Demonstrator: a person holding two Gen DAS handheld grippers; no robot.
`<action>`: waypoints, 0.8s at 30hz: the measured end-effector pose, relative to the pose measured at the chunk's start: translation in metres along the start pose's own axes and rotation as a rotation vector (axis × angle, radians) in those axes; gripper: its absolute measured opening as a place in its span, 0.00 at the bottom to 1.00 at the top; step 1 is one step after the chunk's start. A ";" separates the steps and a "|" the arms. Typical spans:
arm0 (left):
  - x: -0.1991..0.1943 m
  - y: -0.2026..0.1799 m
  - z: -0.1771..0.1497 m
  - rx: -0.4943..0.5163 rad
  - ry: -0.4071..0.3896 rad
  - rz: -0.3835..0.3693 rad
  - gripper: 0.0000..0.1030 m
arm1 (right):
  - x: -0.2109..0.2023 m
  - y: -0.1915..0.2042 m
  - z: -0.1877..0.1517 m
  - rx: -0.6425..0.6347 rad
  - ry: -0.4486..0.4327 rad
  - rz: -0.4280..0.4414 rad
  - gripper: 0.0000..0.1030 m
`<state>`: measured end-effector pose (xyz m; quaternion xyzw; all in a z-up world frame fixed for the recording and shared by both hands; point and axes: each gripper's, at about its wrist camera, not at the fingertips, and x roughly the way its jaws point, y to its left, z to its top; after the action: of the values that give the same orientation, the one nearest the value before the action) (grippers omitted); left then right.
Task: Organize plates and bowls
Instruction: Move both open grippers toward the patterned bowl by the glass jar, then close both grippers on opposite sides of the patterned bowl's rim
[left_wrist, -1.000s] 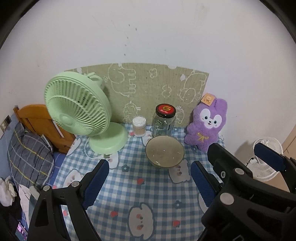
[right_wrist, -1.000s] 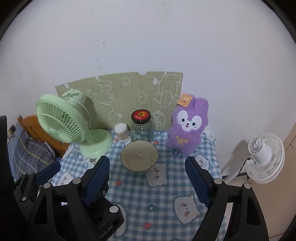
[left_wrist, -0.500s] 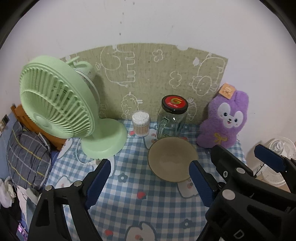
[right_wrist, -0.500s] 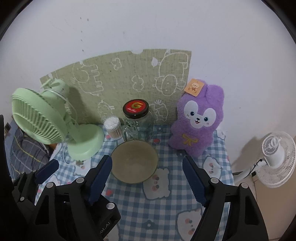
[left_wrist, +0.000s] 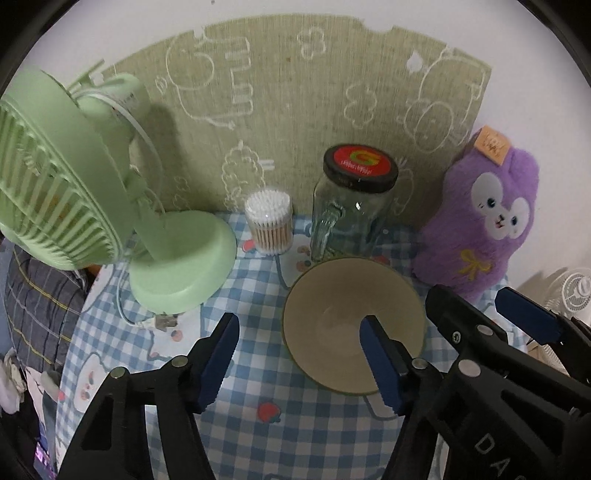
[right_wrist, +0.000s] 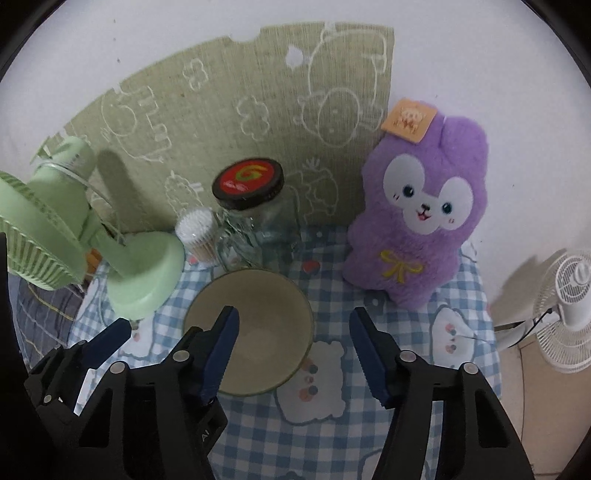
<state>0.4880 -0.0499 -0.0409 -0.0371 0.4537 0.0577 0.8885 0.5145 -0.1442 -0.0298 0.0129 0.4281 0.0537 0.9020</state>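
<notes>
A beige bowl with a dark green rim (left_wrist: 332, 317) sits upright and empty on the blue checked tablecloth (left_wrist: 258, 406), in front of a glass jar. It also shows in the right wrist view (right_wrist: 258, 314). My left gripper (left_wrist: 299, 354) is open above the bowl's left rim, its right fingertip over the bowl. My right gripper (right_wrist: 295, 350) is open above the bowl's right rim, its left fingertip over the bowl. The right gripper also shows in the left wrist view (left_wrist: 491, 317).
A green desk fan (left_wrist: 110, 221) stands at the left. A cotton swab tub (left_wrist: 269, 221) and a red-lidded glass jar (left_wrist: 351, 206) stand behind the bowl. A purple plush rabbit (left_wrist: 484, 229) leans on the wall. A white fan (right_wrist: 569, 310) stands beyond the table's right edge.
Both grippers have moved forward and down toward the bowl, which now looks larger and lies between their fingertips. Both have stayed open. The bowl has not moved.
</notes>
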 end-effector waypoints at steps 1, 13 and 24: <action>0.004 -0.001 0.000 0.001 0.005 0.003 0.65 | 0.005 -0.001 -0.001 -0.002 0.001 0.000 0.60; 0.050 -0.004 -0.005 0.021 0.074 0.000 0.47 | 0.056 -0.012 -0.006 0.016 0.067 -0.021 0.46; 0.071 -0.003 -0.012 0.018 0.108 0.012 0.33 | 0.080 -0.014 -0.012 0.022 0.112 -0.014 0.34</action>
<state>0.5198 -0.0499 -0.1055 -0.0295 0.5016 0.0566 0.8627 0.5568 -0.1495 -0.0996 0.0169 0.4784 0.0435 0.8769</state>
